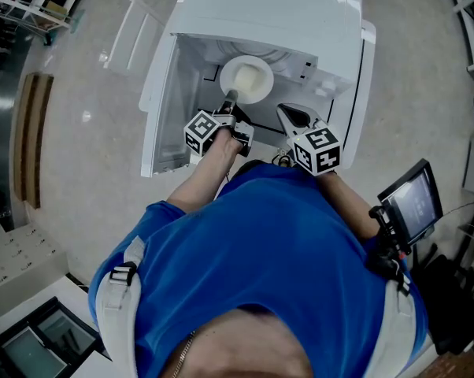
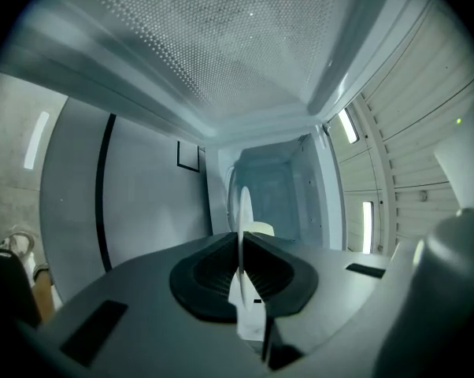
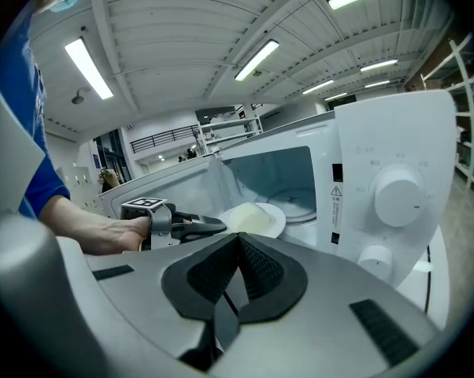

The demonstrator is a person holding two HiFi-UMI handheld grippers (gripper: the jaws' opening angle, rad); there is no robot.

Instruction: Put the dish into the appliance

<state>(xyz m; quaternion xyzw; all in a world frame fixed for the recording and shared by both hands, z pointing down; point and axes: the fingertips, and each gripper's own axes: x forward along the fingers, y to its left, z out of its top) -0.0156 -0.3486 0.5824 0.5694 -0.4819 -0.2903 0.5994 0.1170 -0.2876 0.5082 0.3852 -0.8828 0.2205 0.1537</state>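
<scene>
A white microwave [image 1: 300, 22] stands with its door [image 1: 160, 93] swung open to the left. My left gripper [image 1: 229, 98] is shut on the near rim of a white plate [image 1: 247, 79] and holds it level in the oven's opening. In the left gripper view the plate [image 2: 243, 215] shows edge-on between the pads [image 2: 221, 270], with the oven cavity [image 2: 272, 183] ahead. The right gripper view shows the plate [image 3: 254, 219], a pale mound on it, in the left gripper [image 3: 199, 226]. My right gripper [image 1: 288, 115] is shut on nothing, just in front of the oven's right side.
The microwave's control panel with two knobs [image 3: 398, 195] is right of the cavity. A small screen on a mount [image 1: 414, 203] sits at the person's right. A wooden board [image 1: 32, 132] and a flat white panel [image 1: 131, 26] lie on the floor to the left.
</scene>
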